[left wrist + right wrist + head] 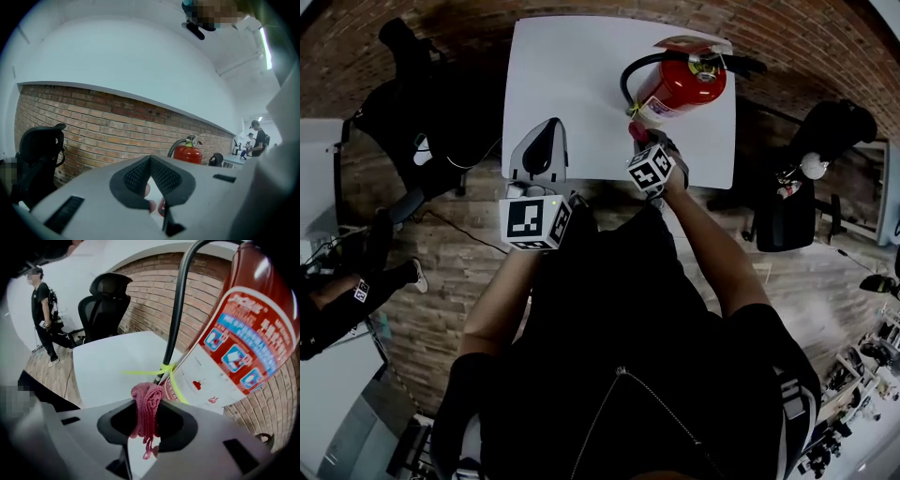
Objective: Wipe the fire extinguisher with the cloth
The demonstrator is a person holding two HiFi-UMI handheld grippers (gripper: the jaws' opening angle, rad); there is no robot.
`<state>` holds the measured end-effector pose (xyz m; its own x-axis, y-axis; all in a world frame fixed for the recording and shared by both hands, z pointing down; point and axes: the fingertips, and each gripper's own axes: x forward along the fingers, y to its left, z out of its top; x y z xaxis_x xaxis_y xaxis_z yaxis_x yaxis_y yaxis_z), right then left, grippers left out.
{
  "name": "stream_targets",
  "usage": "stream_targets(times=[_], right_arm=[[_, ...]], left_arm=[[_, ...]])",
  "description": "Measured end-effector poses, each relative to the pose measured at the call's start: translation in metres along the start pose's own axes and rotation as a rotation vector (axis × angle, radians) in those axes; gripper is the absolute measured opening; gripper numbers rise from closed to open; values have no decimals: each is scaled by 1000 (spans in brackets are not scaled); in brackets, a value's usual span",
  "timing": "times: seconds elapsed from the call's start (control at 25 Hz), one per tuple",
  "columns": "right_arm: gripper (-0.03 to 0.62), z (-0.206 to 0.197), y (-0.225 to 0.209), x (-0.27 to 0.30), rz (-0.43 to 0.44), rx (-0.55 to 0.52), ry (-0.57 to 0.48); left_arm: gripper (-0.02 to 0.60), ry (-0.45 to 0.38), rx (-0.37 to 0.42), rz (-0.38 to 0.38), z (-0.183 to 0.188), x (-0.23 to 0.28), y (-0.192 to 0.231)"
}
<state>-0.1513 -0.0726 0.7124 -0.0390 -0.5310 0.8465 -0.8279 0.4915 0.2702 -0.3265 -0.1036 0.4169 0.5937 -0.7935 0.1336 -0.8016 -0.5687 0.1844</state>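
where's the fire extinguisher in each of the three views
Head view: fire extinguisher on the table, upper right of centre.
Left gripper view: fire extinguisher small, right of centre, beyond the jaws.
Right gripper view: fire extinguisher close up, filling the right side, behind the pink cloth.
Shared landmark: the brick wall behind it.

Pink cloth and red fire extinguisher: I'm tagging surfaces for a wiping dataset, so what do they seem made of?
The pink knitted cloth looks like soft matte yarn, with visible loops and dangling threads. The red fire extinguisher looks like glossy painted metal, judging by its bright highlights; its label seems smooth film or paper.
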Motion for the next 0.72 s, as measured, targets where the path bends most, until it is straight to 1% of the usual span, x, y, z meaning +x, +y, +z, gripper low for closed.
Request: stream_targets(times=[0.12, 0.28, 0.56, 0.72], right_arm=[[115, -10, -2, 28, -23, 22, 44], [115, -17, -1, 54, -26, 44, 80], [115, -27, 3, 86, -41, -10, 144], [115, -27, 5, 95, -51, -34, 161]], left_arm=[[9, 24, 1, -12, -8, -3, 13], [9, 60, -4, -6, -19, -9, 29], [9, 85, 6, -9, -25, -19, 41], [9, 88, 4, 2, -26, -26, 52]])
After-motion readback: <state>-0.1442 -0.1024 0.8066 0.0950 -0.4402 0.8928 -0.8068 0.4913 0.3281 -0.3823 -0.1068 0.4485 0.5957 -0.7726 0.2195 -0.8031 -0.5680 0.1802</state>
